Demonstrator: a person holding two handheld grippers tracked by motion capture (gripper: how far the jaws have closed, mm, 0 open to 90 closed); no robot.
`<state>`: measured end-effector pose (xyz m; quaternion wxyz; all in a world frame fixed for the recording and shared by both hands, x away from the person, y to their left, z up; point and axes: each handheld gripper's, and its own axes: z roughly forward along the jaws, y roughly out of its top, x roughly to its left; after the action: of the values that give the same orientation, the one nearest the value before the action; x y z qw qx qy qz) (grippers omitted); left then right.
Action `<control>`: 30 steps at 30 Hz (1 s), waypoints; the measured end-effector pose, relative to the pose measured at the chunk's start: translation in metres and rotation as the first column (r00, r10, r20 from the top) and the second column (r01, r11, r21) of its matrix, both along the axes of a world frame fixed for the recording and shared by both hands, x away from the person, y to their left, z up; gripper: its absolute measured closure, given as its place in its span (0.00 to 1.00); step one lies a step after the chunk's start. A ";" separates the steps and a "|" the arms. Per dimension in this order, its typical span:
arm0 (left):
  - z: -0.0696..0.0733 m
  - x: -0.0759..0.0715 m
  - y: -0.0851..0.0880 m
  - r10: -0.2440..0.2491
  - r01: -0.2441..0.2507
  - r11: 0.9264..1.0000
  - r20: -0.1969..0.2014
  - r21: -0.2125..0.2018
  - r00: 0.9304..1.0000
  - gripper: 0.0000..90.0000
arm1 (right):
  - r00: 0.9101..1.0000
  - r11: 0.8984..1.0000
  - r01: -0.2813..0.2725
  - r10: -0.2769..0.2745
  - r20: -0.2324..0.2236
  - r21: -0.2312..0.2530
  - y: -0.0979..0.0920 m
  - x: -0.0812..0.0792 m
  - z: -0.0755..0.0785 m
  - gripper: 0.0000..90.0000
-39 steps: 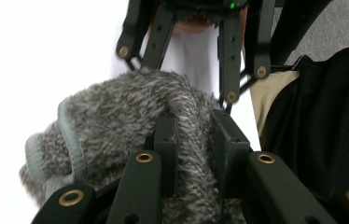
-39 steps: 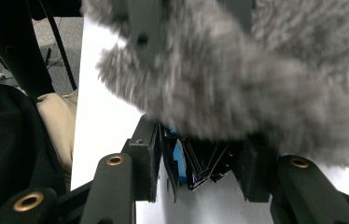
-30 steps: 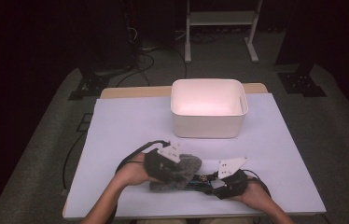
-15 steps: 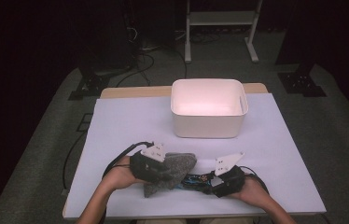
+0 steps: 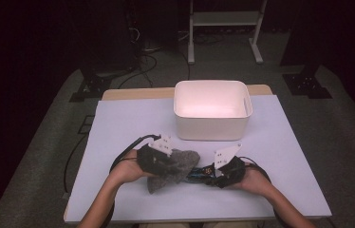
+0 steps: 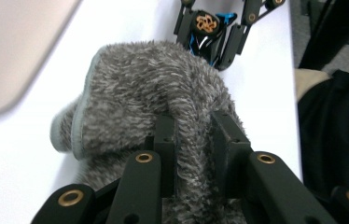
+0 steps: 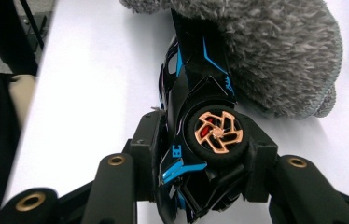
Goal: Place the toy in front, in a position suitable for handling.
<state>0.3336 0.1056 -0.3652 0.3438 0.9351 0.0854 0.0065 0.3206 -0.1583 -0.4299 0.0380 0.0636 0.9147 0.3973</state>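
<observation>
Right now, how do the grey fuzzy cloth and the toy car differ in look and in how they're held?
The cloth is soft, grey and fluffy; the car is hard, glossy black with blue trim and copper wheels. The left tool pinches a fold of the cloth; the right tool clamps the car's wheel end. The cloth drapes over the car's far end. Both are low over the table.

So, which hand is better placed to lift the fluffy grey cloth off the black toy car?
The left. Its tool is already shut on a fold of the fluffy grey cloth, which lies over the front of the black toy car with blue trim. The right tool clamps the car's wheel end.
</observation>
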 end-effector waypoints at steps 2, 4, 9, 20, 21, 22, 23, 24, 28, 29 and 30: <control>-0.001 0.008 -0.006 0.008 -0.008 1.000 0.004 0.017 1.000 0.82 | 1.000 1.000 0.009 -0.009 0.004 -0.005 -0.002 0.006 0.000 0.62; -0.005 0.013 -0.010 0.002 -0.001 1.000 -0.009 0.027 1.000 0.82 | 1.000 1.000 0.015 -0.015 -0.012 -0.003 -0.003 0.010 -0.001 0.62; -0.011 0.012 -0.011 -0.002 0.002 1.000 -0.044 0.003 0.999 0.82 | 0.998 0.998 0.052 -0.052 -0.029 0.029 -0.008 0.006 -0.004 0.60; -0.013 -0.001 -0.007 -0.023 0.023 1.000 -0.052 -0.005 0.998 0.82 | 0.981 0.992 0.115 -0.105 -0.164 0.055 -0.007 -0.002 0.003 0.35; -0.013 -0.004 -0.006 -0.026 0.026 1.000 -0.056 -0.006 0.998 0.82 | 0.981 0.992 0.117 -0.107 -0.164 0.056 -0.007 -0.003 0.003 0.34; -0.013 -0.006 -0.006 -0.031 0.031 1.000 -0.056 -0.007 0.998 0.82 | 0.980 0.991 0.121 -0.111 -0.165 0.053 -0.006 -0.004 0.004 0.33; -0.014 -0.008 -0.005 -0.035 0.034 0.999 -0.053 -0.010 0.998 0.82 | 0.979 0.991 0.123 -0.112 -0.169 0.054 -0.006 -0.004 0.004 0.32; -0.015 -0.010 -0.004 -0.038 0.037 0.999 -0.055 -0.012 0.998 0.82 | 0.978 0.991 0.124 -0.112 -0.176 0.057 -0.005 -0.005 0.005 0.31; -0.018 -0.017 -0.001 -0.054 0.053 0.998 -0.066 -0.023 0.996 0.82 | 0.974 0.989 0.139 -0.126 -0.188 0.059 -0.005 -0.006 0.002 0.30; -0.019 -0.018 -0.001 -0.057 0.056 0.998 -0.066 -0.023 0.996 0.82 | 0.973 0.988 0.144 -0.131 -0.189 0.055 -0.005 -0.007 0.000 0.29; -0.020 -0.020 0.000 -0.058 0.056 0.998 -0.066 -0.024 0.996 0.82 | 0.973 0.988 0.144 -0.131 -0.190 0.057 -0.005 -0.008 0.000 0.29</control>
<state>0.3133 0.1054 -0.3849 0.3510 0.9331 0.0701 -0.0352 0.3126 -0.1635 -0.4303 -0.0224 0.1652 0.8931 0.4179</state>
